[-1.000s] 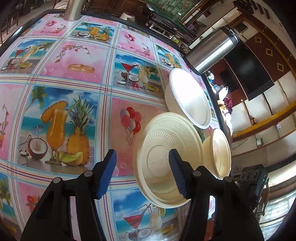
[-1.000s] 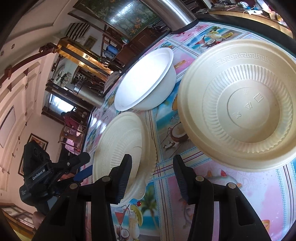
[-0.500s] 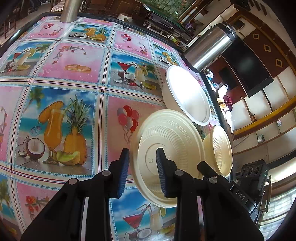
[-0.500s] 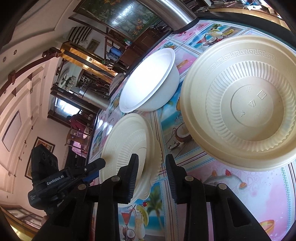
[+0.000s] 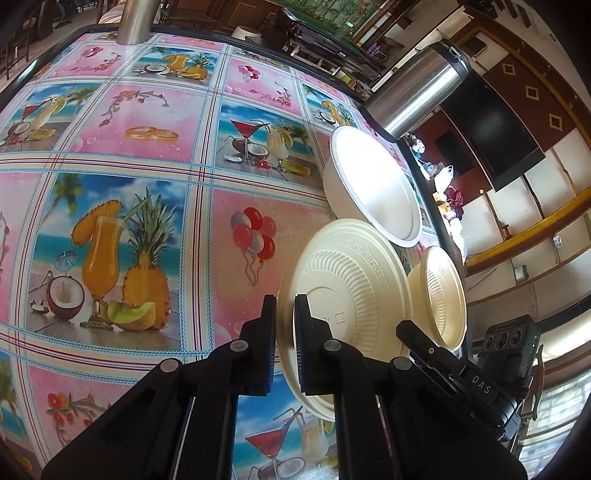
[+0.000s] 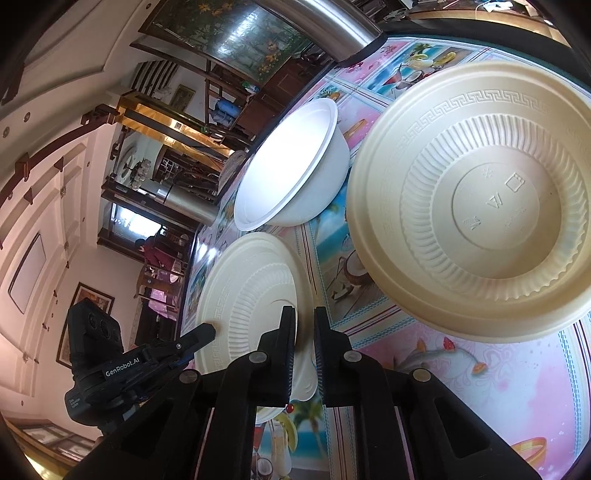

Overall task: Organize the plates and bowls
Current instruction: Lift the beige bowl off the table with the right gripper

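Left wrist view: your left gripper (image 5: 285, 325) clamped the near rim of the cream ribbed plate (image 5: 351, 291) on the fruit-print tablecloth (image 5: 147, 184), a white bowl (image 5: 373, 192) just beyond it. Right wrist view: your right gripper (image 6: 304, 334) pinched the same plate's (image 6: 255, 291) opposite rim, with the cream bowl (image 6: 480, 199) to its right.

Count: three cream ribbed bowls/plates — one (image 5: 354, 291), second (image 5: 445, 295), third (image 6: 476, 199) — plus one white bowl (image 5: 373, 192), two steel flasks (image 5: 413, 92) (image 5: 133, 20), two grippers (image 5: 284, 314) (image 6: 304, 325).
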Demonstrator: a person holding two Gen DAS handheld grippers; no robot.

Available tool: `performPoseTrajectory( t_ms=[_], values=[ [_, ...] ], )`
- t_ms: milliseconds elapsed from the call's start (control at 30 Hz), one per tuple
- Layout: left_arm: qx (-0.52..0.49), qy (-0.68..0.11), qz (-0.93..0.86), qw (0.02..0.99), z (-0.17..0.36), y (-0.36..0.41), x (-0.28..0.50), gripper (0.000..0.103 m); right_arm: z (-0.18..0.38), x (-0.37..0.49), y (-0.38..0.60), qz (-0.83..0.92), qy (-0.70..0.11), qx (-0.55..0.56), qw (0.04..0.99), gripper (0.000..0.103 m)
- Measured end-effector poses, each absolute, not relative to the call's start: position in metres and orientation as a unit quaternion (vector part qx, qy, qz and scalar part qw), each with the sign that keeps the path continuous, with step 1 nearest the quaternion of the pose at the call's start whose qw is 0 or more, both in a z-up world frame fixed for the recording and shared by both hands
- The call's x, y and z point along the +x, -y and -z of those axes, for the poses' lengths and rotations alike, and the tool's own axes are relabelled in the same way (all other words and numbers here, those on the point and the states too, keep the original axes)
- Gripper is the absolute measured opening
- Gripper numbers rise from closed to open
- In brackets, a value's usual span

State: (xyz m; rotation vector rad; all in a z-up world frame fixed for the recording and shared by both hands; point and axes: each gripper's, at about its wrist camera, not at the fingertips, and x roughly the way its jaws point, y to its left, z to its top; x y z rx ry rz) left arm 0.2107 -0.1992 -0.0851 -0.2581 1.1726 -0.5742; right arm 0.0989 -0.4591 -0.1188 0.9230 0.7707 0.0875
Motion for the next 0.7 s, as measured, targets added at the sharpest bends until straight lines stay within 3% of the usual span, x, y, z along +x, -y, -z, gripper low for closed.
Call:
performPoseTrajectory(
  t_ms=[700],
  values=[
    [-0.097, -0.535, 0.258, 0.799, 0.0837, 0.2032, 0.2043, 0.007, 0.1185, 0.0994, 0.4578, -0.042, -0.363, 0.434, 0.824, 0.01]
  ],
)
